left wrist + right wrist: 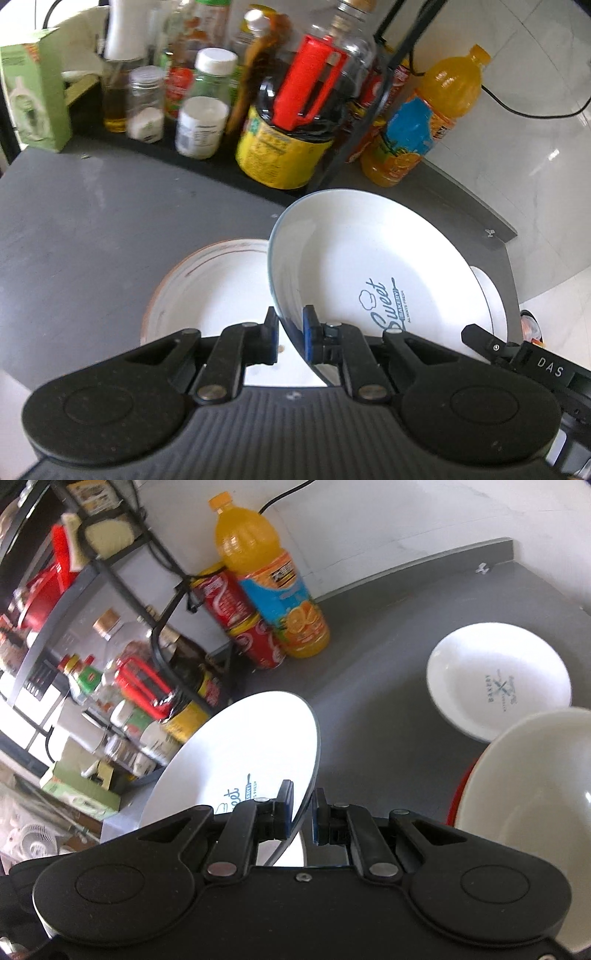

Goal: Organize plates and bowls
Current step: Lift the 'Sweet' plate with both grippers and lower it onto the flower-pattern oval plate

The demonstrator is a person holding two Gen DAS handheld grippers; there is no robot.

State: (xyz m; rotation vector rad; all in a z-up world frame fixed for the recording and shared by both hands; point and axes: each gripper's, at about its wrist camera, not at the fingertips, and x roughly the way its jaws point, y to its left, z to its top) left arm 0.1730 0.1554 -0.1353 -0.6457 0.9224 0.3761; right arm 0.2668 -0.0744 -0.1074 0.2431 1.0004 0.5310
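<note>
- Left wrist view looks down along its tongs [290,334], close over the counter [92,229], toward the back edge.
- Right wrist view faces likewise; both share the Sweet Bakery plate [369,273] and orange juice bottle [273,587].

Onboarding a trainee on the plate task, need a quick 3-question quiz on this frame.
1. True or false: the Sweet Bakery plate lies flat on the counter.
2. Which dish sits just left of it in the left wrist view?
3. The orange juice bottle stands beside: A) cola cans B) a kettle C) a sink.

Key: 1 false, it is tilted. 2 the brown-rimmed plate. 3 A.
</note>
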